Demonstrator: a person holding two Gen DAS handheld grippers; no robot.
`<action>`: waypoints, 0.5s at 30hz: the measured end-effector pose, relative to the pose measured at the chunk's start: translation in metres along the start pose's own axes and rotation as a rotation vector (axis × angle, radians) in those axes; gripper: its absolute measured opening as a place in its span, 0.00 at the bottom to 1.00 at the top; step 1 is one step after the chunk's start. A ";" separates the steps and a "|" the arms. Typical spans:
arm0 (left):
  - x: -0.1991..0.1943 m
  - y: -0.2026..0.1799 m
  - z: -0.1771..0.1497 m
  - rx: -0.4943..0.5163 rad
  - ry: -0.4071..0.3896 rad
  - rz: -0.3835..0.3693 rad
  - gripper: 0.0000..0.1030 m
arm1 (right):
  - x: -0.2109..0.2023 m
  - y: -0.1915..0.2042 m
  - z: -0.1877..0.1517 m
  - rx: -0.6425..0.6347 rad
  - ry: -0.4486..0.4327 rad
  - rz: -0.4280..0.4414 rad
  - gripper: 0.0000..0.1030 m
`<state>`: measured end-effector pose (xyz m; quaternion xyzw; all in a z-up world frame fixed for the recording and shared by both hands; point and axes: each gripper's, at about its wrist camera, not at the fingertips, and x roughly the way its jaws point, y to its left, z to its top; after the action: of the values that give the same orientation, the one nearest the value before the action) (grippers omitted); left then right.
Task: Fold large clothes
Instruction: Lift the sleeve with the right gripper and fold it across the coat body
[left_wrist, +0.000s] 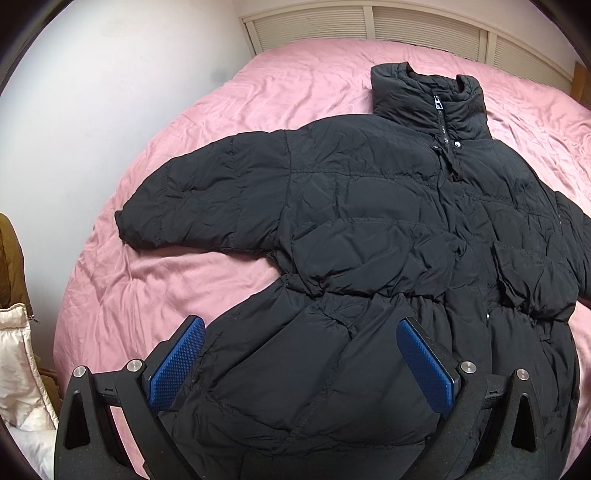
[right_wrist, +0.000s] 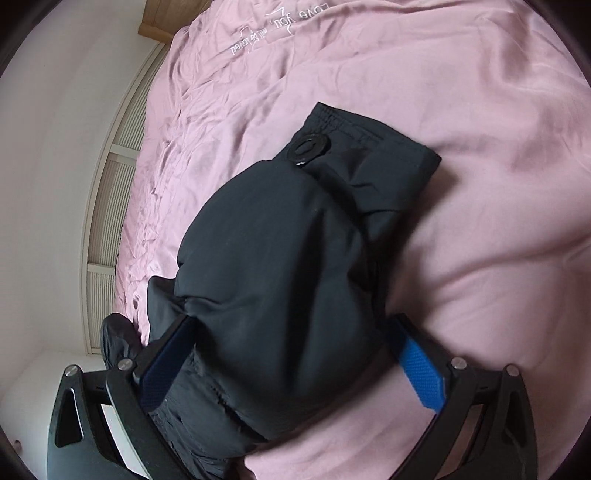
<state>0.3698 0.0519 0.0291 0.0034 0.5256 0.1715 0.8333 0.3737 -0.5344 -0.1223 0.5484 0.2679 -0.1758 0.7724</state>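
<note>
Left gripper (left_wrist: 301, 356) jaws spread wide over jacket (left_wrist: 369, 229) hem; right gripper (right_wrist: 291, 354) jaws straddle sleeve (right_wrist: 280, 258).

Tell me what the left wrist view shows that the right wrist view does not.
Only the left wrist view shows the whole black puffer jacket spread flat, its zipped collar, and the open left hand-held gripper.

Only the right wrist view shows the sleeve cuff's round black button and the right hand-held gripper around that sleeve.

Both show the pink bedsheet.
</note>
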 end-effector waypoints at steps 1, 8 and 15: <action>0.002 -0.005 0.001 0.003 0.008 -0.010 0.99 | 0.001 -0.001 0.002 0.013 -0.001 0.007 1.00; 0.002 -0.036 0.008 0.053 0.009 -0.062 0.99 | 0.009 -0.001 0.011 0.061 0.003 0.035 0.79; 0.004 -0.016 0.010 0.017 0.007 -0.059 0.99 | 0.005 0.003 0.013 0.070 -0.002 0.101 0.44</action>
<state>0.3849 0.0399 0.0269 -0.0056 0.5296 0.1426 0.8361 0.3817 -0.5453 -0.1199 0.5877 0.2327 -0.1462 0.7610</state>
